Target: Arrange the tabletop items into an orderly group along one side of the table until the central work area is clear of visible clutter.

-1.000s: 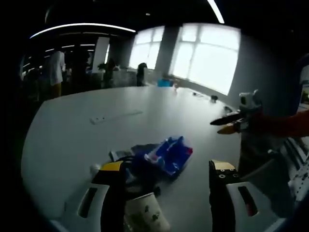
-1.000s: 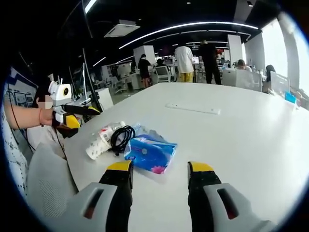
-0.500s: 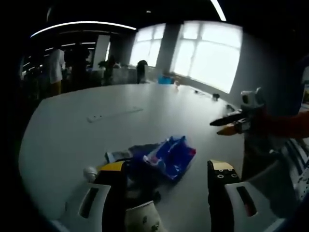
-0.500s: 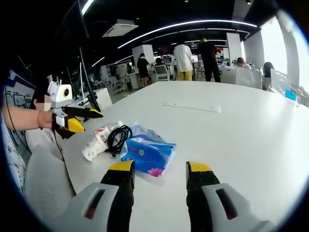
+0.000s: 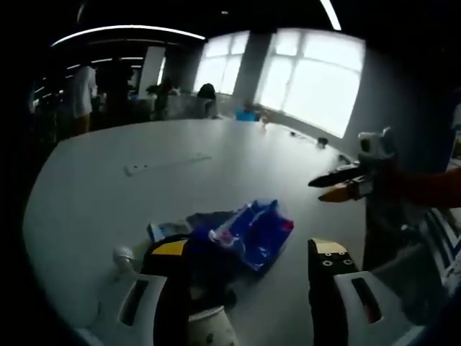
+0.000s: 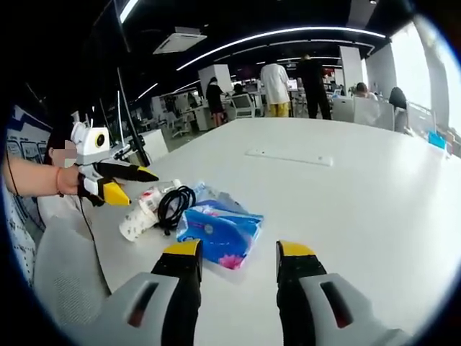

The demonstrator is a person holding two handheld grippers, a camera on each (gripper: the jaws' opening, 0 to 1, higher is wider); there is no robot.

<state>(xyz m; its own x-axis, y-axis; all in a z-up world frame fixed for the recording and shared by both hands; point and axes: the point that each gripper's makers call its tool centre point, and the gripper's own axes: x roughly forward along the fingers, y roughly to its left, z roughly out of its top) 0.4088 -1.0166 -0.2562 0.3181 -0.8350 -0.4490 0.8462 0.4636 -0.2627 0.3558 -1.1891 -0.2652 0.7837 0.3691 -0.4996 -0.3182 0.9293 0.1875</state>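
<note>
Both tongs stand open and hold nothing. The left tongs [image 5: 248, 252] hover just above the little cluster by the near edge of the tabletop [image 6: 346, 194]; the right tongs [image 6: 238, 252] hang beside it, over bare surface. In the cluster lie a blue tissue pack [image 6: 212, 232], a coiled black cable [image 6: 173, 205] touching it, and a paper cup [image 6: 137, 220] on its side nearest the edge. The pack looks soft and light, its film likely slippery: pinch it across the middle. The cable is limp, best caught through the coil. The cup would crush easily; take it gently by the rim. A flat strip [image 6: 288, 157] lies well apart, toward the tabletop's centre.
</note>
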